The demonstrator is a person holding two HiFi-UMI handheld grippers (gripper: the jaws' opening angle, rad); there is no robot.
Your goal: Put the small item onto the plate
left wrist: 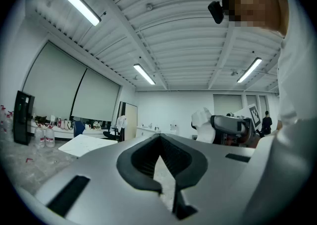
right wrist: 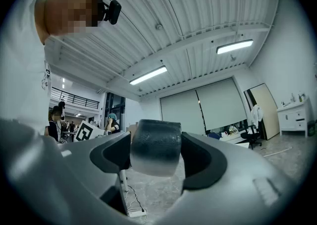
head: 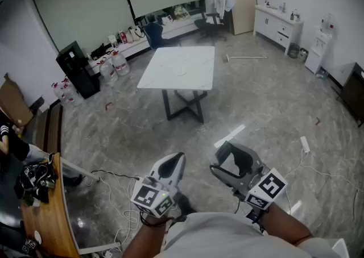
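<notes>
Cylinder [right wrist: 153,154], dark grey, sits clamped in the right gripper [right wrist: 156,140], left gripper [left wrist: 160,140] closed on nothing; white table [head: 179,69] stands far ahead, no plate visible.

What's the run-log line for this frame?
left gripper: jaws shut, empty | right gripper: jaws shut on dark cylindrical item | plate: not in view | white table: ahead

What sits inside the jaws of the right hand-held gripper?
A dark grey, cylinder-shaped item, pressed between the pads of the right hand-held gripper. The pads cover its sides; its back is hidden.
</notes>
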